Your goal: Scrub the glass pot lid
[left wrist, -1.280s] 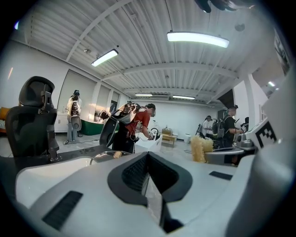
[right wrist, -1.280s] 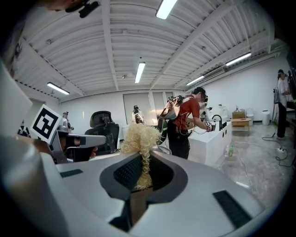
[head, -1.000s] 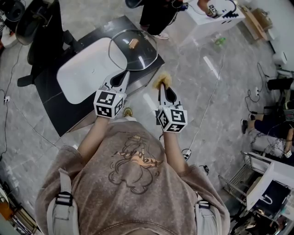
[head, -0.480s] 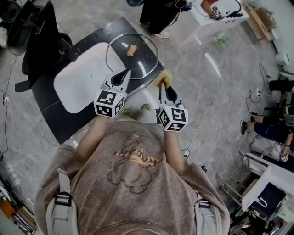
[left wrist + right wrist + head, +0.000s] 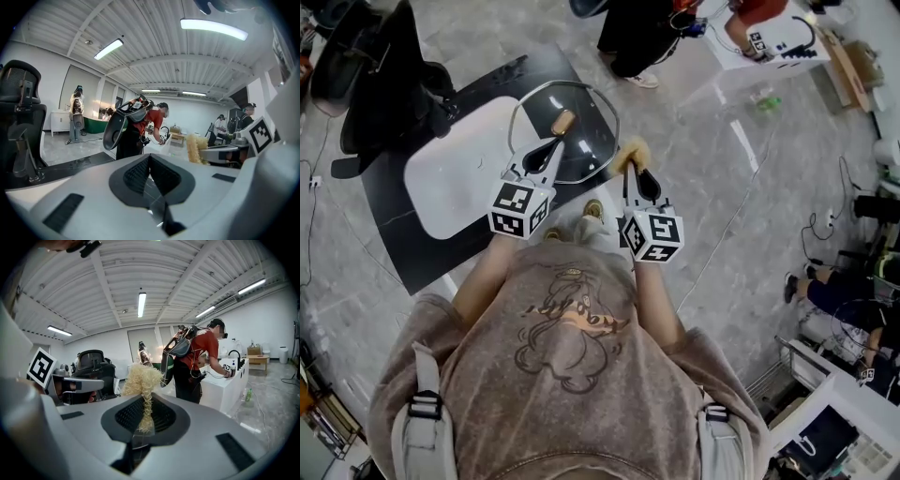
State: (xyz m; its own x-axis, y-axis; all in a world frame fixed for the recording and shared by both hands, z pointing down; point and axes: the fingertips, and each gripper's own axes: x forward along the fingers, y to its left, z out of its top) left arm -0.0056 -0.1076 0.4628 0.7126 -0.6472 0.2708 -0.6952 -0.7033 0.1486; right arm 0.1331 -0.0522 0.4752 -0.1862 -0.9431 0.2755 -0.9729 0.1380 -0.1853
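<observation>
The glass pot lid (image 5: 586, 141) with a wooden knob (image 5: 563, 121) lies on the black counter (image 5: 412, 244), partly over the white sink (image 5: 455, 169). My left gripper (image 5: 553, 145) is shut with nothing visible between its jaws, and its tip overlaps the lid's near rim from above. I cannot tell whether it touches the lid. In the left gripper view the shut left gripper (image 5: 150, 157) hides the lid. My right gripper (image 5: 628, 172) is shut on a yellow fibrous scrubber (image 5: 630, 153), just right of the lid's edge. The scrubber (image 5: 140, 378) sticks up from the right gripper (image 5: 145, 401).
A black office chair (image 5: 384, 75) stands at the counter's far left. A person (image 5: 628, 28) in dark trousers works at a white table (image 5: 769, 42) behind the counter. My own feet (image 5: 595, 211) are at the counter's near edge. Cables cross the floor on the right.
Both grippers have moved forward toward the counter. The left tip has gone from short of the lid to over its near rim, and the scrubber has come up beside the lid.
</observation>
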